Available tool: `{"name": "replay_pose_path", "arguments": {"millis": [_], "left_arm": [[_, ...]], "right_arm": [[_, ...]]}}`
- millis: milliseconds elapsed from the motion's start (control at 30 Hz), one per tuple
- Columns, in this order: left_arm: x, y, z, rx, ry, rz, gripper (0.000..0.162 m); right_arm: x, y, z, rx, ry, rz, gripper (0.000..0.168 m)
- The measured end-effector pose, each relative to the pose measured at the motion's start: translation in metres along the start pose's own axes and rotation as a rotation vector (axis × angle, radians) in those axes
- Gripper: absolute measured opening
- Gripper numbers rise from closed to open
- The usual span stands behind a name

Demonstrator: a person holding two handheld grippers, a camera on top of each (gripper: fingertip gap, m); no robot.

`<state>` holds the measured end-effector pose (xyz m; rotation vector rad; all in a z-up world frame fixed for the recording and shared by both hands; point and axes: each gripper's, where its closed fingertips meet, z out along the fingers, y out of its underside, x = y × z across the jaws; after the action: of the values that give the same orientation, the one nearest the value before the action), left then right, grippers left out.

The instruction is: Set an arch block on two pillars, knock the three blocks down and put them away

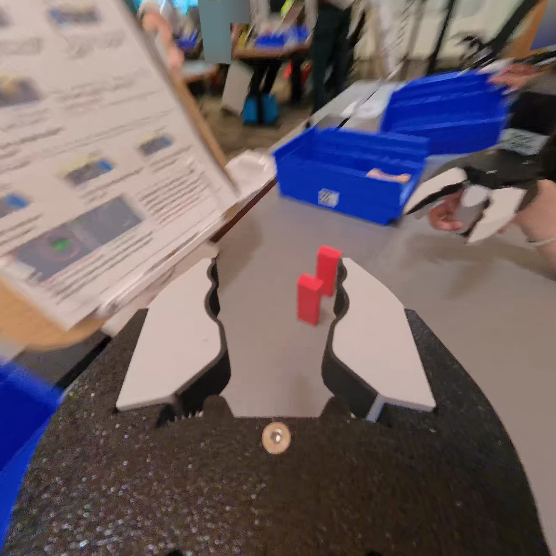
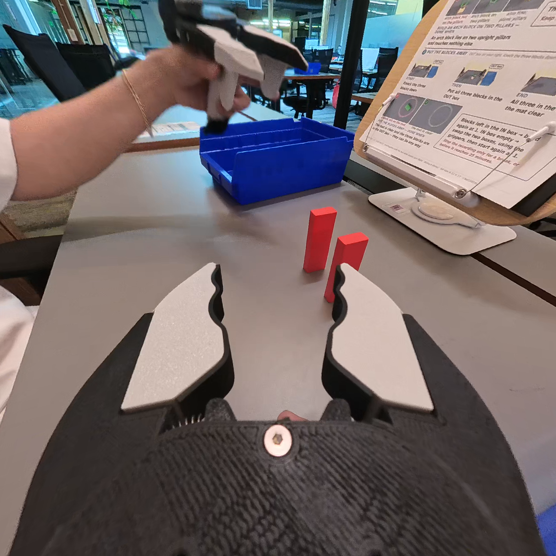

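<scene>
Grey table (image 2: 150, 240): blue bin (image 2: 276, 162) at the far side, printed sheet on a wooden stand (image 2: 469, 99) to the right. Right gripper (image 2: 278, 270) wide apart, empty, low over the table; near red block (image 2: 346, 258) just beside its right fingertip, contact unclear. Left gripper (image 1: 276, 264) also spread, empty; seen raised near the bin from the right wrist. Both red blocks upright, long axis vertical, close together but apart; far red block (image 2: 319, 237) stands free.

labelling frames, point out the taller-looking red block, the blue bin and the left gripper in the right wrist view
red block (image 2: 319, 240): right wrist view, front face.
blue bin (image 2: 288, 174): right wrist view, front wall.
left gripper (image 2: 245, 103): right wrist view, between its fingertips.
</scene>
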<state>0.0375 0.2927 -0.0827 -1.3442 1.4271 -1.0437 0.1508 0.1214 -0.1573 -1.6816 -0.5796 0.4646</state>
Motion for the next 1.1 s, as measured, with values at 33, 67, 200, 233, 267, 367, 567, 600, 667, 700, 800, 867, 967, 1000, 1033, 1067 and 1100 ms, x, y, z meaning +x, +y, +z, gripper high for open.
{"name": "replay_pose_path", "arguments": {"millis": [33,67,200,233,267,367,567,600,667,700,800,867,967,1000,1033,1067,1100], "left_arm": [[-0.017,0.004,-0.014,-0.088,-0.069,-0.044,0.074],[-0.037,0.010,-0.031,-0.182,-0.151,-0.095,0.074],[-0.106,0.061,-0.102,-0.569,-0.410,-0.372,0.073],[-0.116,0.076,-0.116,-0.656,-0.438,-0.468,0.073],[-0.124,0.090,-0.125,-0.727,-0.452,-0.551,0.074],[-0.132,0.128,-0.135,-0.867,-0.415,-0.751,0.072],[-0.128,0.188,-0.132,-1.147,-0.378,-0.916,0.068],[-0.126,0.193,-0.128,-1.169,-0.369,-0.932,0.067],[-0.126,0.204,-0.122,-1.220,-0.372,-0.911,0.066],[-0.126,0.209,-0.122,-1.259,-0.384,-0.891,0.066],[-0.131,0.222,-0.125,-1.343,-0.444,-0.866,0.063],[-0.130,0.229,-0.124,-1.361,-0.453,-0.888,0.061],[-0.124,0.238,-0.125,-1.385,-0.427,-0.928,0.046],[-0.123,0.242,-0.127,-1.398,-0.423,-0.935,0.045],[-0.122,0.244,-0.128,-1.404,-0.422,-0.942,0.042],[-0.121,0.247,-0.129,-1.404,-0.418,-0.950,0.042],[-0.120,0.248,-0.128,-1.396,-0.413,-0.955,0.041]], "right_arm": [[0.000,-0.001,0.000,0.001,0.001,-0.002,0.072],[-0.001,-0.002,0.000,0.003,0.000,-0.004,0.072],[-0.002,-0.003,0.001,0.004,0.002,-0.010,0.072],[-0.002,-0.003,0.002,0.001,-0.001,-0.010,0.072],[-0.002,-0.002,0.003,-0.002,-0.003,-0.011,0.072],[-0.003,0.000,0.006,-0.013,-0.010,-0.013,0.072],[-0.004,0.005,0.007,-0.033,-0.014,-0.014,0.072],[-0.004,0.006,0.007,-0.037,-0.013,-0.013,0.072],[-0.002,0.007,0.005,-0.039,-0.007,-0.011,0.072],[-0.002,0.007,0.004,-0.036,-0.008,-0.009,0.072],[-0.001,0.006,0.003,-0.024,-0.013,0.002,0.072],[-0.002,0.007,0.004,-0.025,-0.018,0.006,0.072],[-0.003,0.011,0.006,-0.040,-0.027,0.000,0.072],[-0.003,0.011,0.006,-0.044,-0.026,-0.003,0.072],[-0.002,0.012,0.007,-0.047,-0.024,-0.003,0.072],[-0.002,0.012,0.007,-0.049,-0.022,-0.004,0.072],[-0.002,0.013,0.007,-0.050,-0.022,-0.004,0.072]]}}
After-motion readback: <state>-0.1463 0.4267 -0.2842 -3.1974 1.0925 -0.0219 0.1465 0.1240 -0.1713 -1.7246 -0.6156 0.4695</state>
